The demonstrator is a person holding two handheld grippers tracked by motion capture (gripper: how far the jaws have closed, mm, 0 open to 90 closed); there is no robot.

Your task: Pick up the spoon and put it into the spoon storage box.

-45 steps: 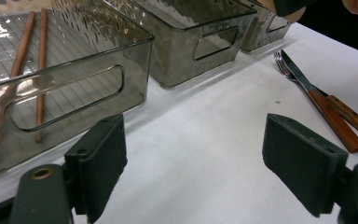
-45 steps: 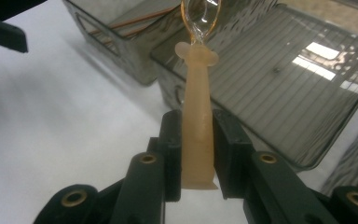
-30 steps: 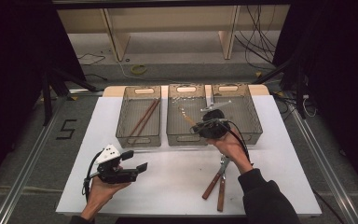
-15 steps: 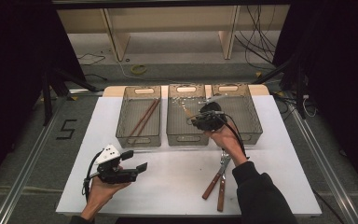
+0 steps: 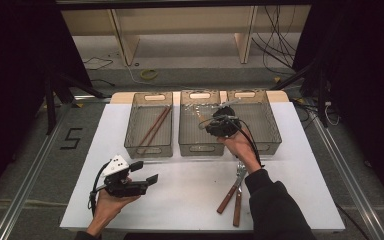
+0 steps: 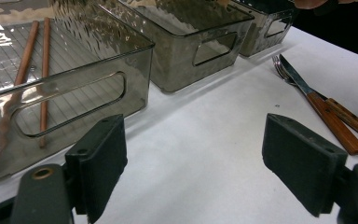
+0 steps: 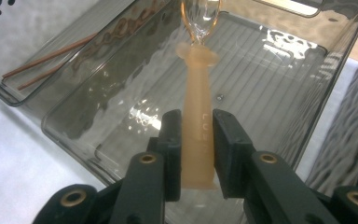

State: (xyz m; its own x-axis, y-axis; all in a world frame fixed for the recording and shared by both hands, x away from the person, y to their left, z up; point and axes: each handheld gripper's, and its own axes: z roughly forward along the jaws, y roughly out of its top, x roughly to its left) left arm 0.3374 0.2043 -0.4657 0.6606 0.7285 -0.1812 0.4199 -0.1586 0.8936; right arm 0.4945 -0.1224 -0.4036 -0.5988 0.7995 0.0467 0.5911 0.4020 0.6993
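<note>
My right gripper (image 7: 196, 135) is shut on the pale peach handle of a spoon (image 7: 198, 98) with a clear bowl. It holds the spoon above the middle smoky bin (image 7: 270, 93), bowl pointing away. From above, the right gripper (image 5: 221, 119) hangs over the middle bin (image 5: 198, 148). The left gripper (image 5: 145, 171) hovers over the table's front left, open, with nothing between its pads (image 6: 100, 163). Two brown chopsticks (image 5: 155, 127) lie in the left bin (image 5: 149, 150).
A third bin (image 5: 270, 142) stands at the right of the row. A fork and knife with wooden handles (image 5: 235, 192) lie on the white table (image 5: 190, 200) near the front right, and they also show in the left gripper view (image 6: 321, 102).
The right hand has carried the spoon a little farther away from the person, over the middle bin. The left hand has stayed put.
</note>
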